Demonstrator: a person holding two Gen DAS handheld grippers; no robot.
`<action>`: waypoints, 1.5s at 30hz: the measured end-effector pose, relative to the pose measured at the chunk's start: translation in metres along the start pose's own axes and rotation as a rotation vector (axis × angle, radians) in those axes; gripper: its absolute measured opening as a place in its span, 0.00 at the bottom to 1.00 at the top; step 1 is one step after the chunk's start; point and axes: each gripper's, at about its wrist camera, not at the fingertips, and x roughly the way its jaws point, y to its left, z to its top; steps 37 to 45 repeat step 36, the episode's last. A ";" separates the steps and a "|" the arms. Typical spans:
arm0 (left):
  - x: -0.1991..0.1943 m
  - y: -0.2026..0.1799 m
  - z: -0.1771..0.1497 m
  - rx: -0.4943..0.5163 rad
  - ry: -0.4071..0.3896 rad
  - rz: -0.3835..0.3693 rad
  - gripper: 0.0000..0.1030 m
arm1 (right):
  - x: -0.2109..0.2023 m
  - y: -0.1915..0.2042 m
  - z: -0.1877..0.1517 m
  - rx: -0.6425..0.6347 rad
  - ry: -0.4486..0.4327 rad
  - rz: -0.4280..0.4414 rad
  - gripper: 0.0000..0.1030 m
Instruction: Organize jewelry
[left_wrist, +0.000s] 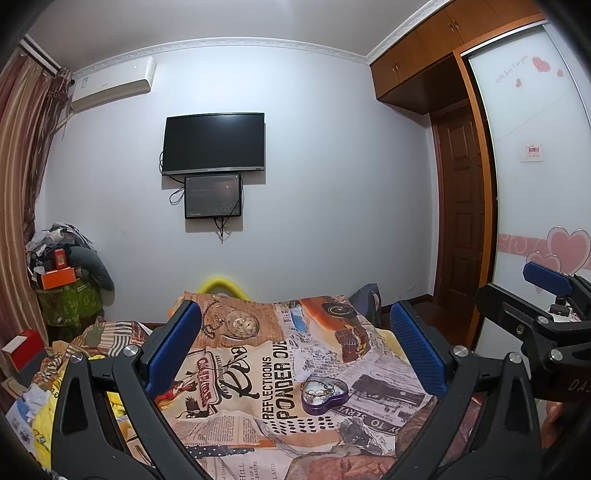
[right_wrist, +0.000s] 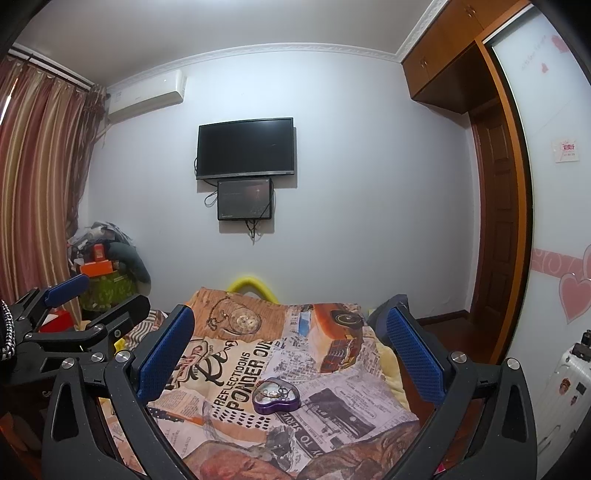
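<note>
A purple heart-shaped tin (left_wrist: 325, 397) lies open on the printed bedspread (left_wrist: 258, 369), holding a tangle of gold-coloured jewelry (left_wrist: 320, 388). My left gripper (left_wrist: 293, 308) hovers above the bed, open and empty, with the tin below and between its blue pads. The right gripper (left_wrist: 517, 286) shows at the right edge, also open. In the right wrist view the tin (right_wrist: 275, 398) and its jewelry (right_wrist: 274, 392) sit low between the wide-open fingers of my right gripper (right_wrist: 290, 314). The left gripper (right_wrist: 98, 297) appears at the left there, open.
Crumpled clothes and papers (left_wrist: 40, 398) are heaped along the bed's left side. A yellow foam loop (left_wrist: 221, 285) rises at the bed's far end. A cluttered pile with an orange box (left_wrist: 59, 278) fills the far left corner. A white suitcase (right_wrist: 561, 391) stands at right.
</note>
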 end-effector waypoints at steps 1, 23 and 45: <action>0.000 0.000 0.000 -0.001 0.001 0.000 1.00 | 0.000 0.000 0.000 0.000 0.000 0.001 1.00; 0.001 0.003 -0.003 -0.013 0.013 -0.032 1.00 | 0.002 0.001 0.002 -0.006 -0.006 -0.009 1.00; 0.012 0.007 -0.008 -0.020 0.034 -0.026 1.00 | 0.008 0.001 -0.001 -0.007 0.008 -0.009 1.00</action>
